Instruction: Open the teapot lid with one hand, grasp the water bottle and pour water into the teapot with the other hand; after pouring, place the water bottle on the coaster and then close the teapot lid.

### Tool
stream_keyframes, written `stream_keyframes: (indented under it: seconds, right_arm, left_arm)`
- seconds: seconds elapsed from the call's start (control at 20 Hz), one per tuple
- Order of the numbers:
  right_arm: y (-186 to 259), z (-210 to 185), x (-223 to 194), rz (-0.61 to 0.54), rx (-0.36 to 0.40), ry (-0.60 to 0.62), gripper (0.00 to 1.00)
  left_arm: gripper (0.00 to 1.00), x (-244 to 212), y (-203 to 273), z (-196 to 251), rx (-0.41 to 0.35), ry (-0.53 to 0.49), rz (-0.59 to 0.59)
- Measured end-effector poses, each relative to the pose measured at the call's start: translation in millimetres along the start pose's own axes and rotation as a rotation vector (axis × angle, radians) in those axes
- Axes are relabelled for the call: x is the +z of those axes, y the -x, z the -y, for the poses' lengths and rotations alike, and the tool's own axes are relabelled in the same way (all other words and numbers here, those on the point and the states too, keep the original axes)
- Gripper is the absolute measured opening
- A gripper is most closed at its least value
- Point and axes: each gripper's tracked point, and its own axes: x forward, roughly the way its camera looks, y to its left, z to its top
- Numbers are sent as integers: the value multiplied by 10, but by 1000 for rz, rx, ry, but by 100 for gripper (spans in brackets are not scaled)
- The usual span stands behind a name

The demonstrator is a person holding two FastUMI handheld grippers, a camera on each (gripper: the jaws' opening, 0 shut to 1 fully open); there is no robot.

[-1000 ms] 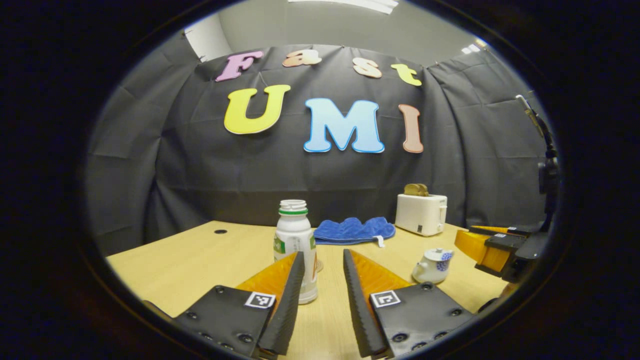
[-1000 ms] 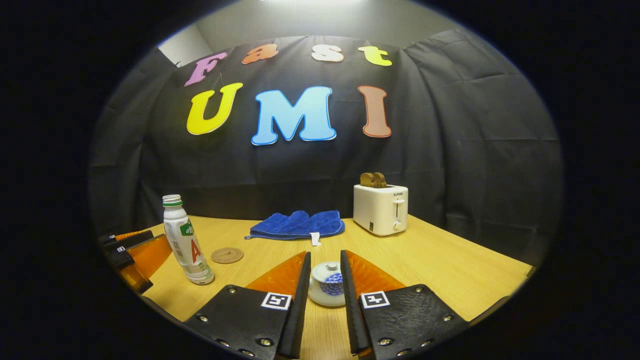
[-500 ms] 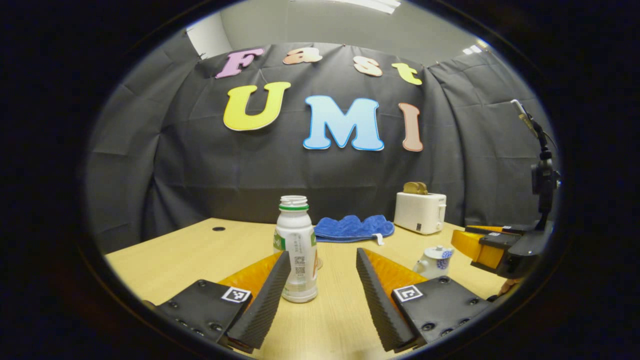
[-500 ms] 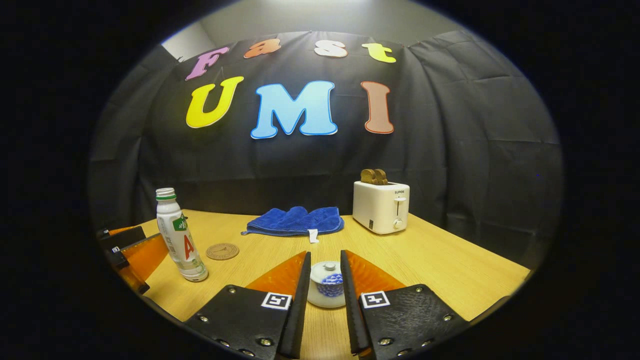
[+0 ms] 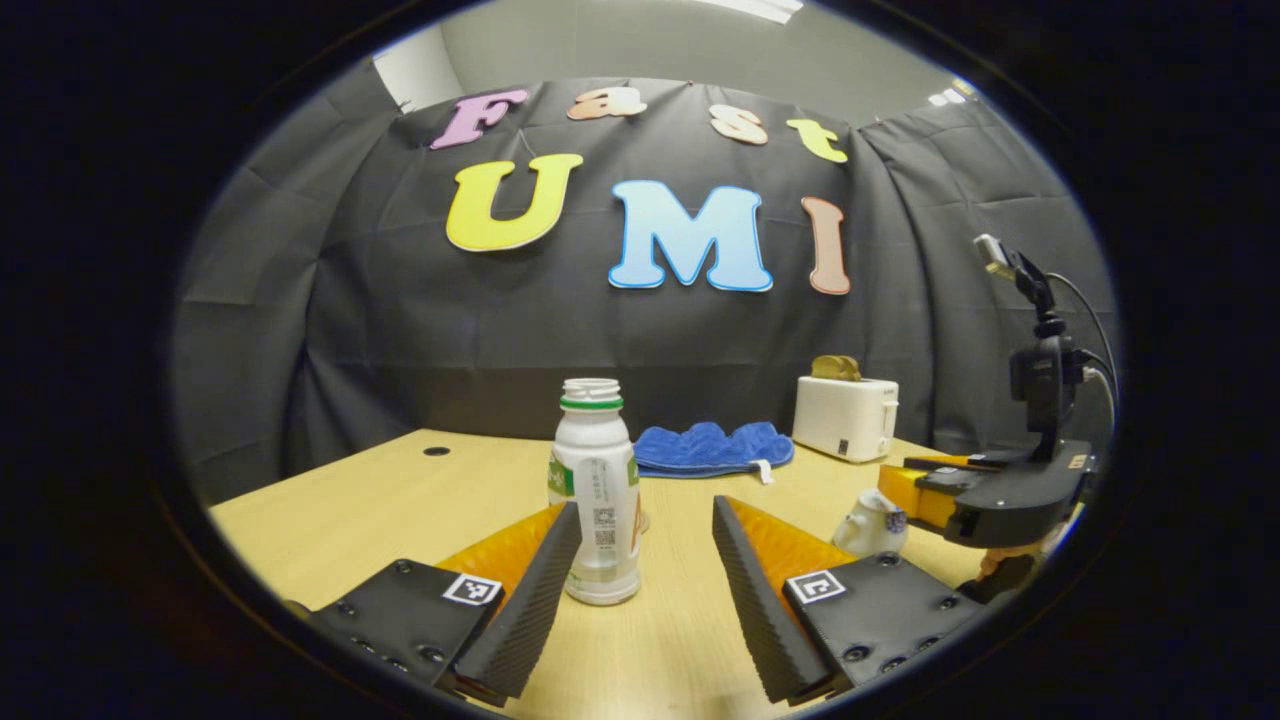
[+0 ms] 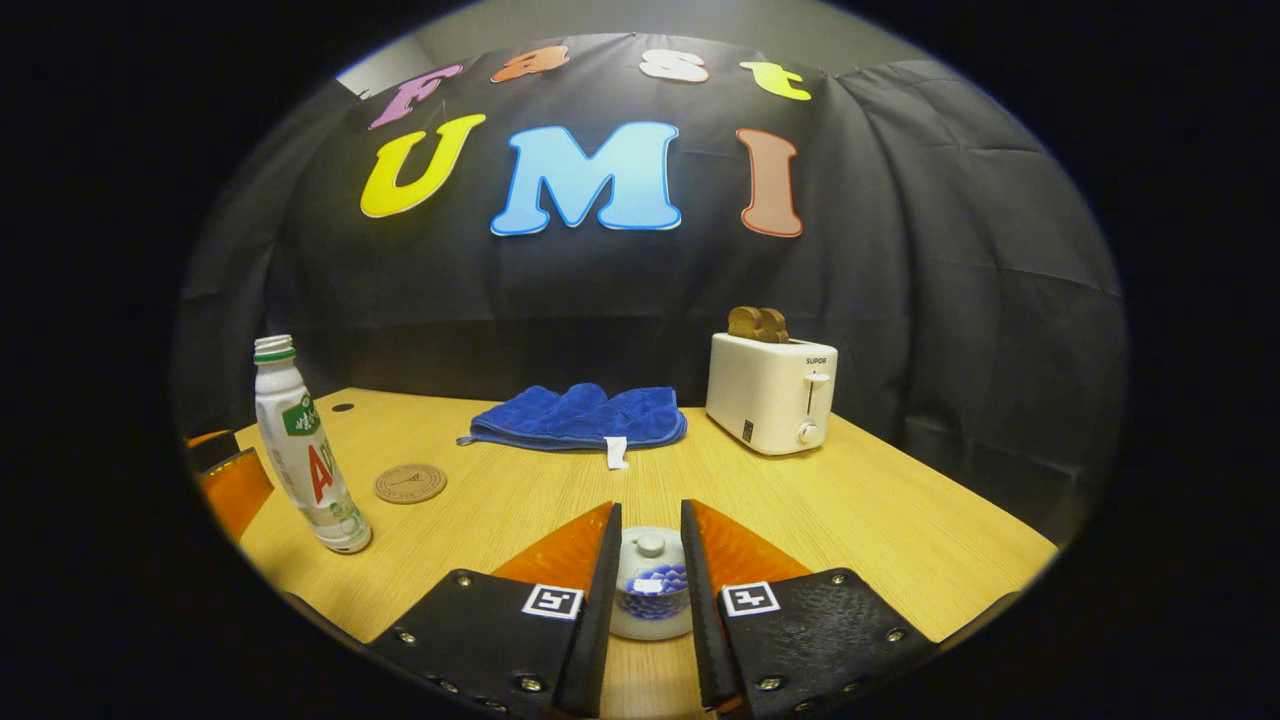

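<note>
An uncapped white water bottle (image 5: 597, 490) with a green neck ring stands on the wooden table (image 5: 380, 500). My left gripper (image 5: 645, 507) is open wide just short of it, with the bottle in front of the left finger. In the right gripper view the bottle (image 6: 300, 450) stands at the left, the round cork coaster (image 6: 410, 483) lies beside it, and the left gripper (image 6: 225, 480) is behind it. The small white and blue teapot (image 6: 650, 585), lid on, sits below the narrow gap of my right gripper (image 6: 648, 507), untouched. The left gripper view has the teapot (image 5: 870, 522) under the right gripper (image 5: 950, 490).
A blue towel (image 6: 580, 415) lies at the back of the table, with a white toaster (image 6: 770, 390) holding toast to its right. Both appear in the left gripper view too, towel (image 5: 712, 448) and toaster (image 5: 845, 415). A cable hole (image 5: 436, 451) sits far left.
My left gripper has opened wider in front of the bottle. My right gripper has moved forward over the teapot and tipped down, so the teapot now shows lower between its fingers.
</note>
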Motion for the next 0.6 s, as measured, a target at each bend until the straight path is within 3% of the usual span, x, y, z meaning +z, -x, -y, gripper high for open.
stream_keyframes:
  seconds: [0.6]
  right_arm:
    - [-190,-4,26,34,-7,47,36]
  left_arm:
    - [91,-54,-77,-45,7,6,1]
